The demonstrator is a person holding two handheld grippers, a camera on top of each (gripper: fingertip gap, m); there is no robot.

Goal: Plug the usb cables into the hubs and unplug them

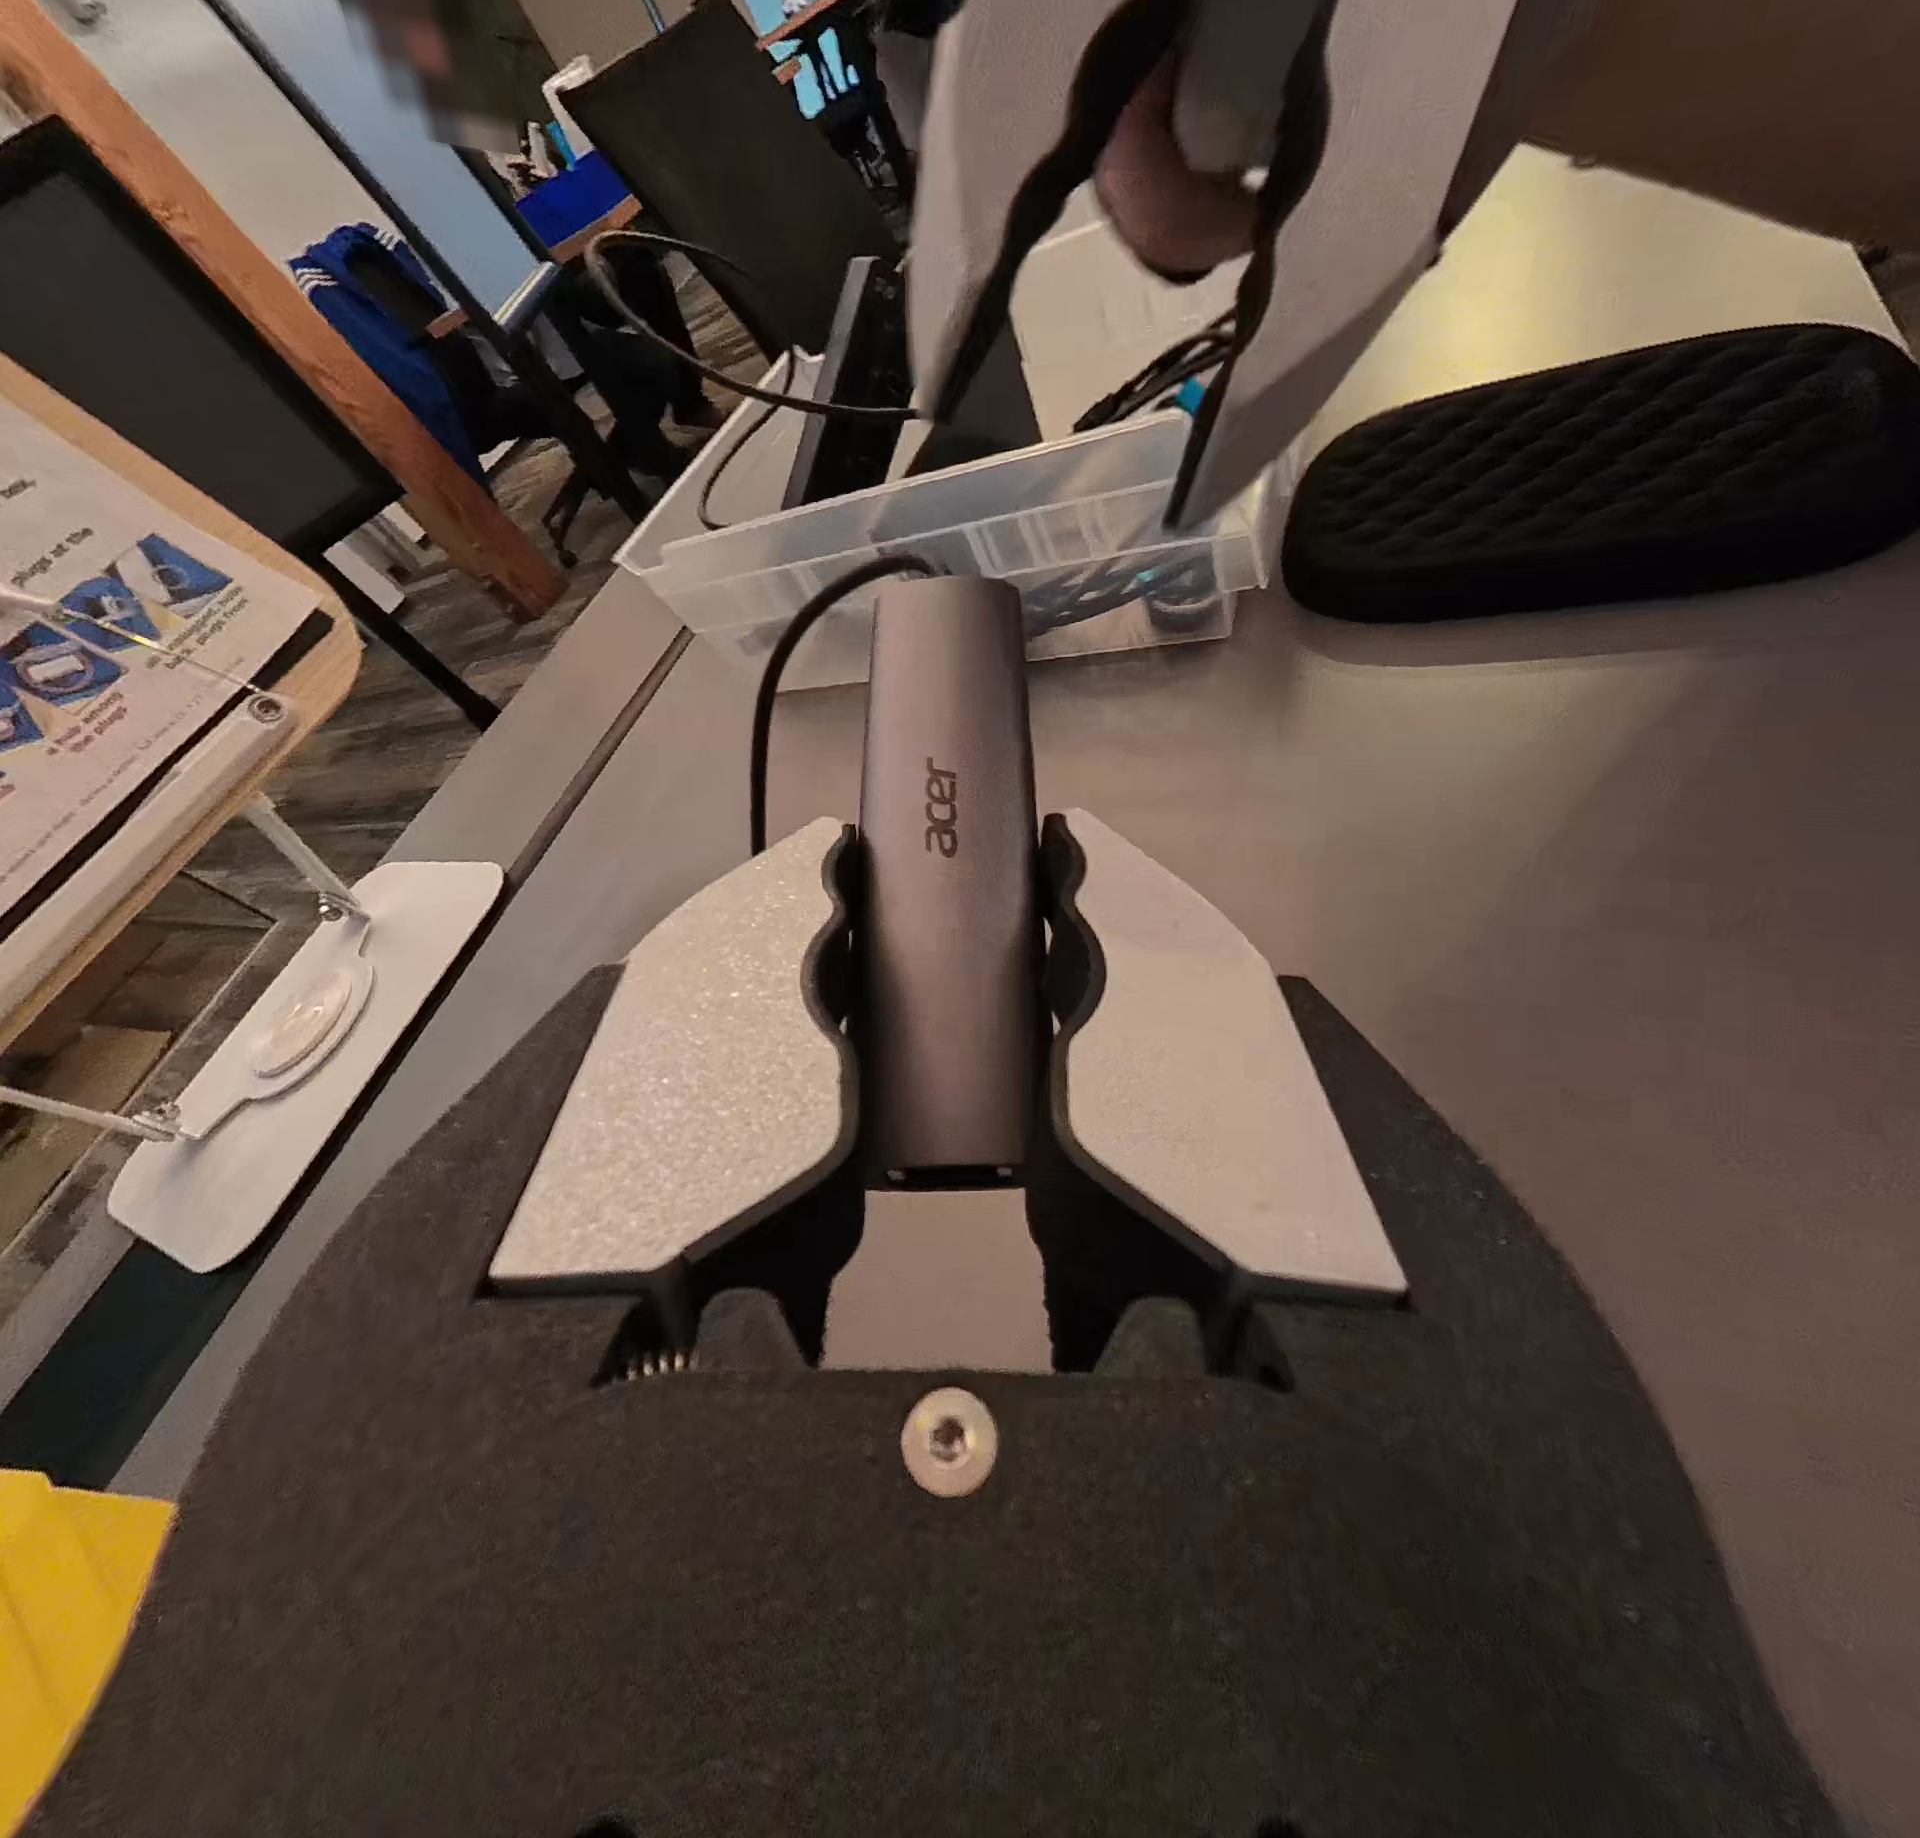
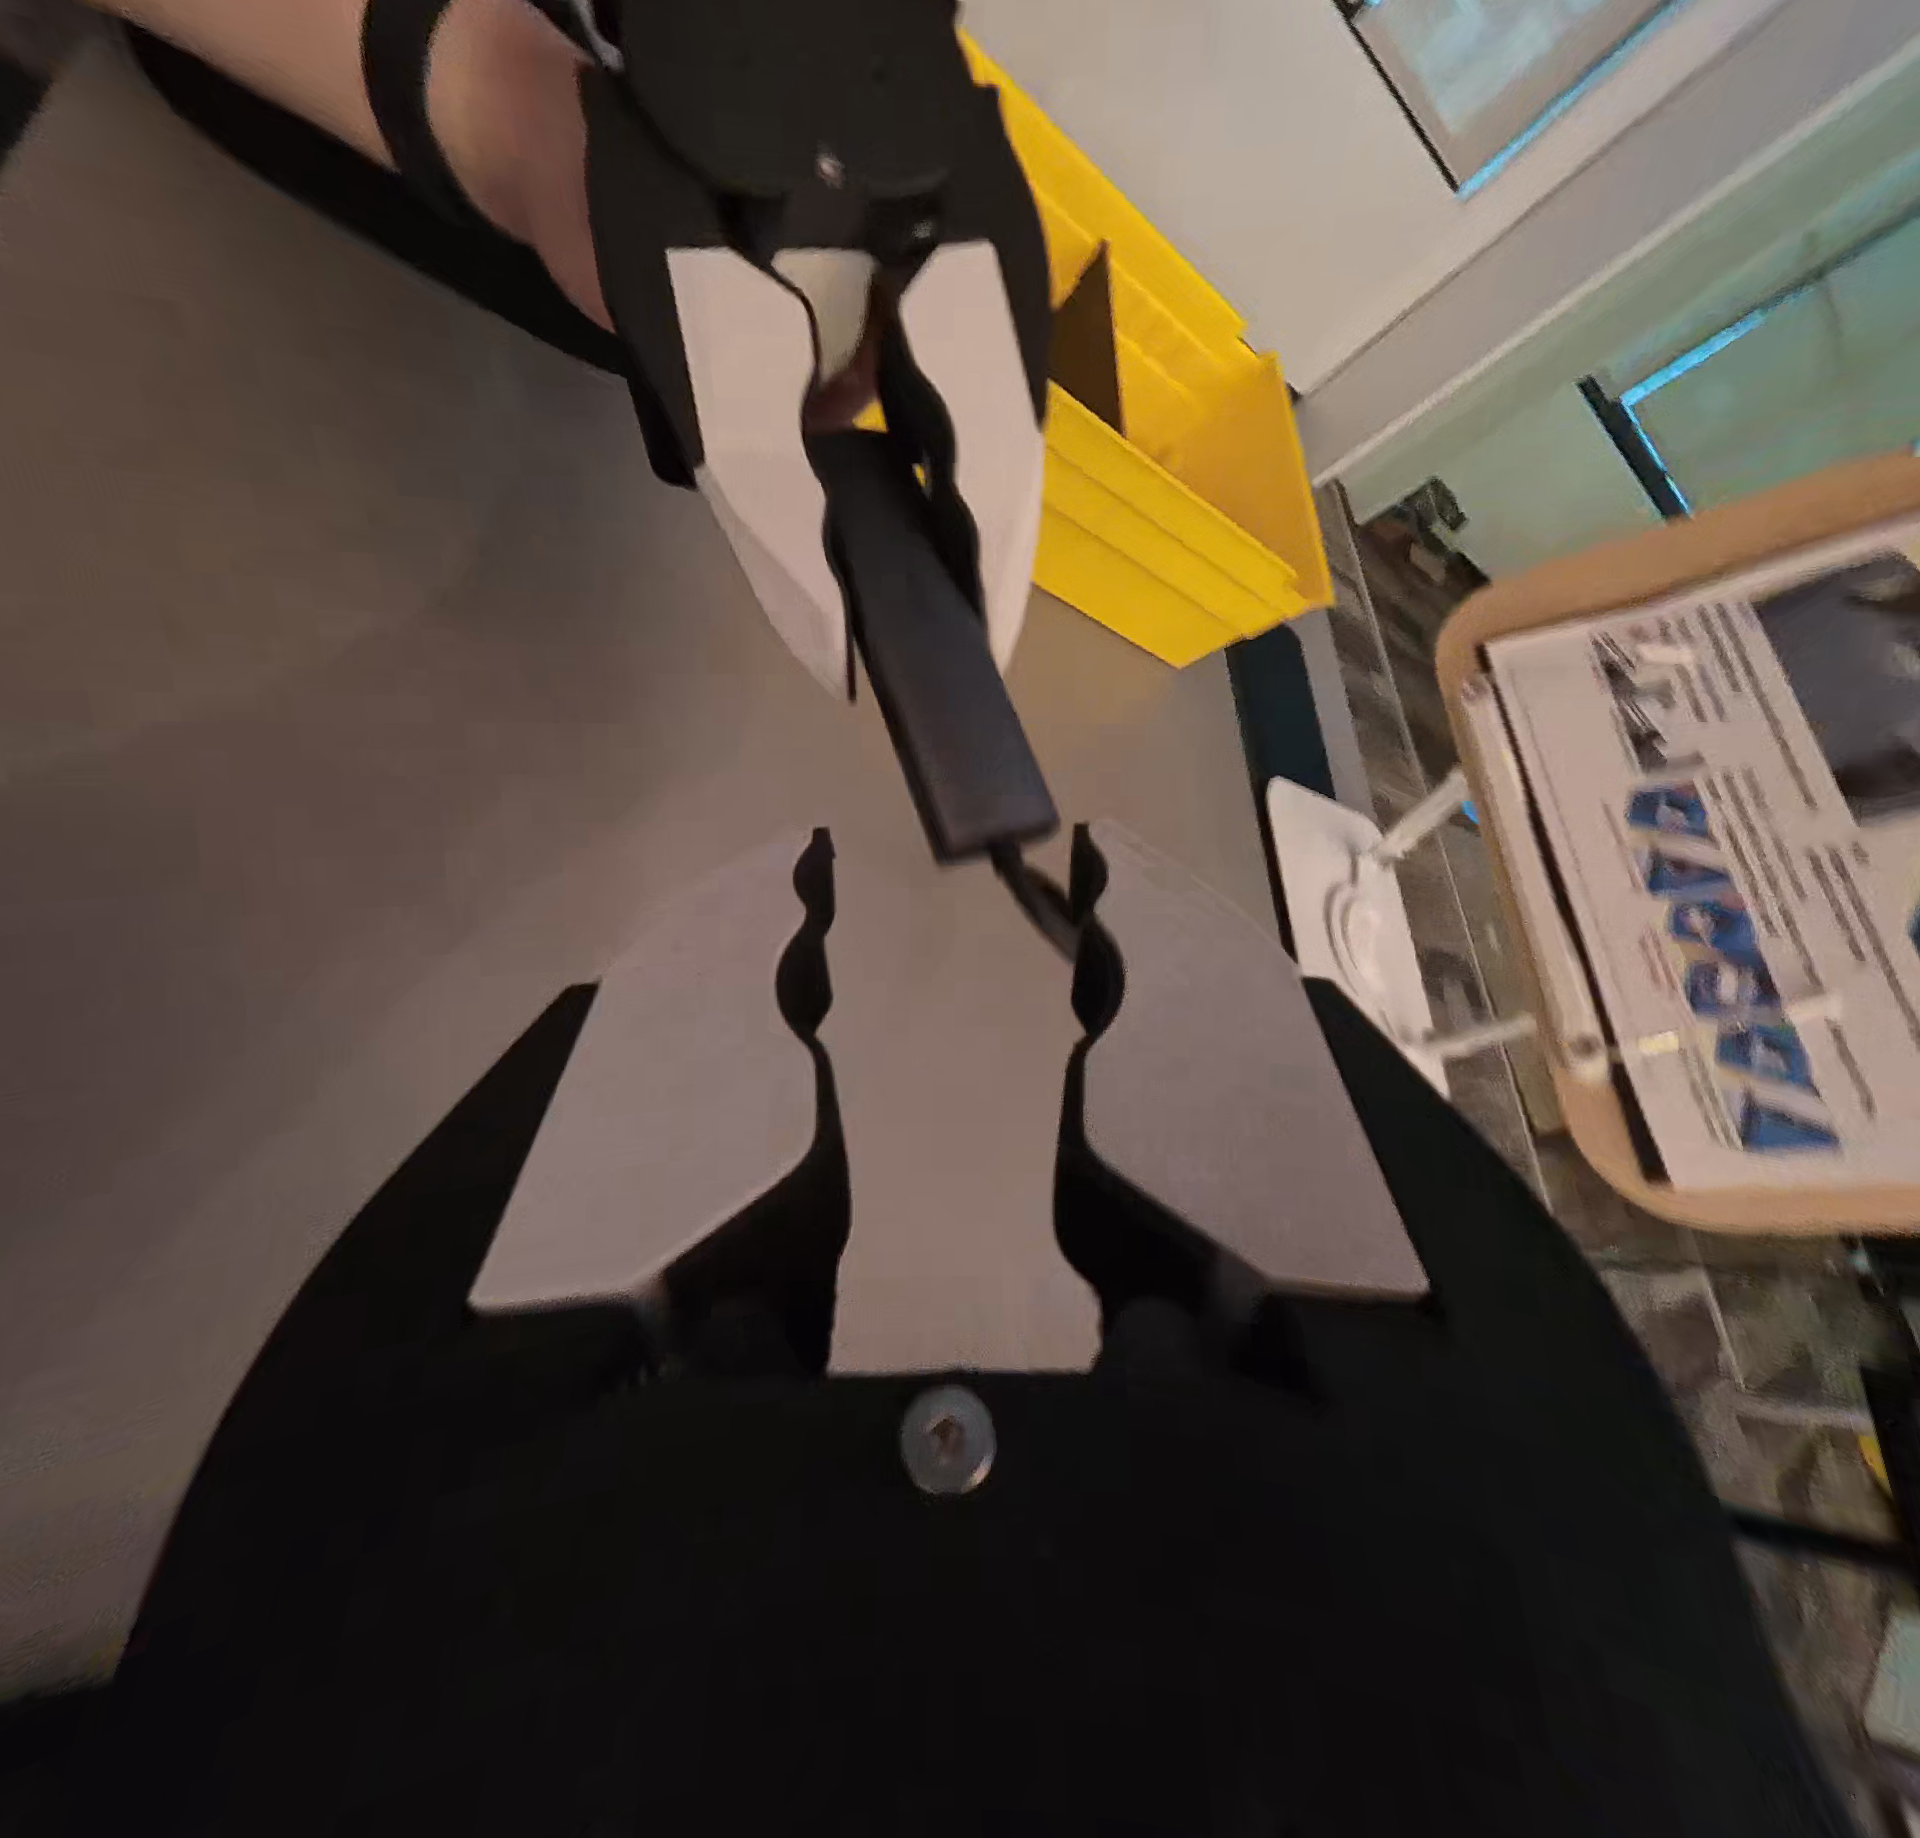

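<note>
Between left claw [image 1: 948, 838] fingers sits the hub [image 1: 943, 884]; right claw [image 2: 951, 848] gapes empty.

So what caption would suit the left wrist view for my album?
Left tongs clamp a grey hub above the table; right tongs hover open over a clear bin.

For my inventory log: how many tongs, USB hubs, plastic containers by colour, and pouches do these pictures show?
tongs: 2 (left tongs, right tongs)
USB hub: 1
clear plastic box: 1
yellow bin: 1
black quilted pouch: 1
Total: 6
</note>
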